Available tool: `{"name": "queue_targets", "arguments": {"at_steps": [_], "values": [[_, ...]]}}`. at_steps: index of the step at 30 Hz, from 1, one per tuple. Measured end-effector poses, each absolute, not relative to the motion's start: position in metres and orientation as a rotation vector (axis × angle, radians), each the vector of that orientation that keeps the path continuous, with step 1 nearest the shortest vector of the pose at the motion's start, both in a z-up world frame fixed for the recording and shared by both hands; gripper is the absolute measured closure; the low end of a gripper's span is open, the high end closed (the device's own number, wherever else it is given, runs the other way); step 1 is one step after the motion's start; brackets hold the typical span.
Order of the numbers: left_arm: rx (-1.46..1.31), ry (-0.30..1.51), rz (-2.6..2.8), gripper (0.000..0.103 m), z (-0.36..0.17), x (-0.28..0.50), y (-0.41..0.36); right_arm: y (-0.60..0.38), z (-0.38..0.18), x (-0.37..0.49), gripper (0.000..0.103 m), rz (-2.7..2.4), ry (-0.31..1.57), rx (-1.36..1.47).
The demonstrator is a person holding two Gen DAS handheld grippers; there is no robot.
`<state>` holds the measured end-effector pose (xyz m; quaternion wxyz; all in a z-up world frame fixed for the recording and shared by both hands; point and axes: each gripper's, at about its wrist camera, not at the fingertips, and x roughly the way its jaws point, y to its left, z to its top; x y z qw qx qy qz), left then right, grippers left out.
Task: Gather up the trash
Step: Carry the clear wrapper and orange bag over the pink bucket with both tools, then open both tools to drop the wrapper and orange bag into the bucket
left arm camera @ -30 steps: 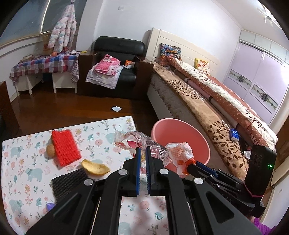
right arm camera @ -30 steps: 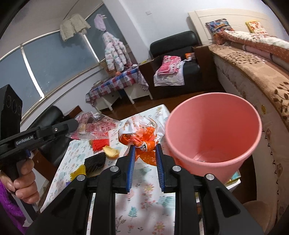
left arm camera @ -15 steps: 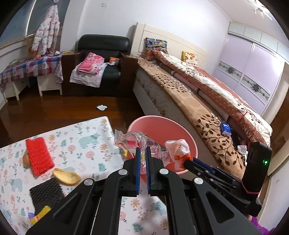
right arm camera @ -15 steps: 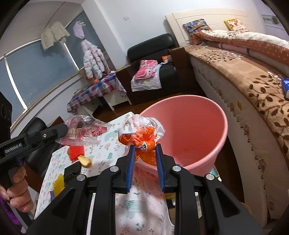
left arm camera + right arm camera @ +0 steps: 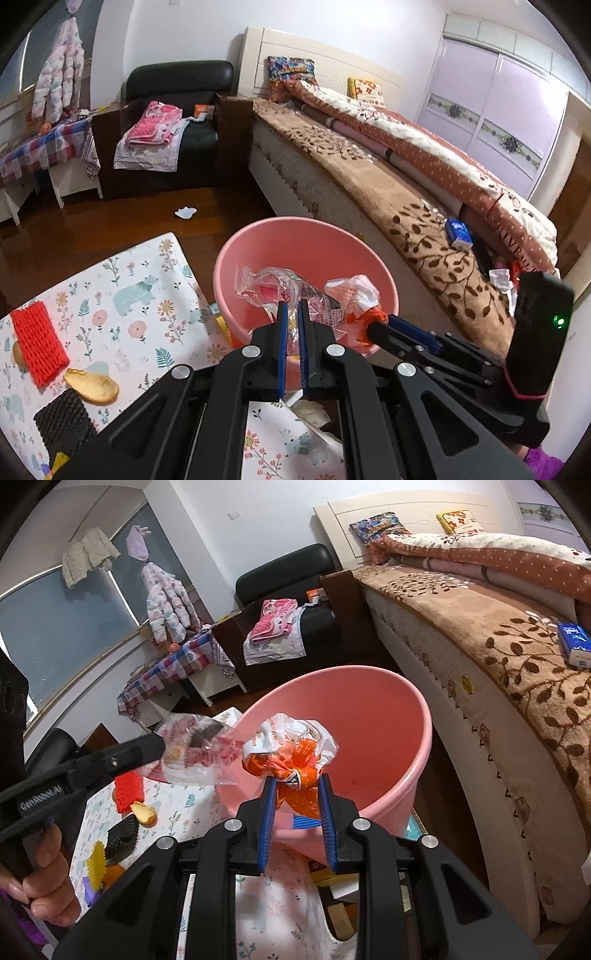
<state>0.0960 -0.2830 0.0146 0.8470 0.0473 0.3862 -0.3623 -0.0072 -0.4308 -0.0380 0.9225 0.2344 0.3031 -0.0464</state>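
Left gripper jaws clenched on a crumpled clear plastic wrapper w/ red print; right gripper jaws pinch an orange-and-white crinkled bag, both over the round pink plastic bin. "GenRobot.AI" on left handle (partly blurred). Red mesh sleeve on floral desk.

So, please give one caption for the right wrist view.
Right gripper holds an orange-white wrapper above the pink bucket.

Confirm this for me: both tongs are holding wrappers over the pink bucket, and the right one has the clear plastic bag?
Not quite. In the right wrist view the right tongs grip the orange-and-white wrapper; the clear plastic bag is in the left tongs. Both are held over the pink bucket.
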Motion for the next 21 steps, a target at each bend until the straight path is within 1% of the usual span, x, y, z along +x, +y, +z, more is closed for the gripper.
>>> {"name": "queue_targets", "arguments": {"at_steps": [13,18,21], "values": [[0.129,0.883,-0.758,0.097,-0.014,0.110,-0.300,-0.441,-0.045,0.003,0.080,-0.122,0.642,0.500],[0.133,0.896,-0.753,0.092,-0.017,0.111,-0.301,-0.441,-0.046,0.004,0.078,-0.117,0.645,0.510],[0.123,0.895,-0.757,0.084,-0.016,0.110,-0.299,-0.445,-0.046,0.005,0.076,-0.123,0.645,0.525]]}}
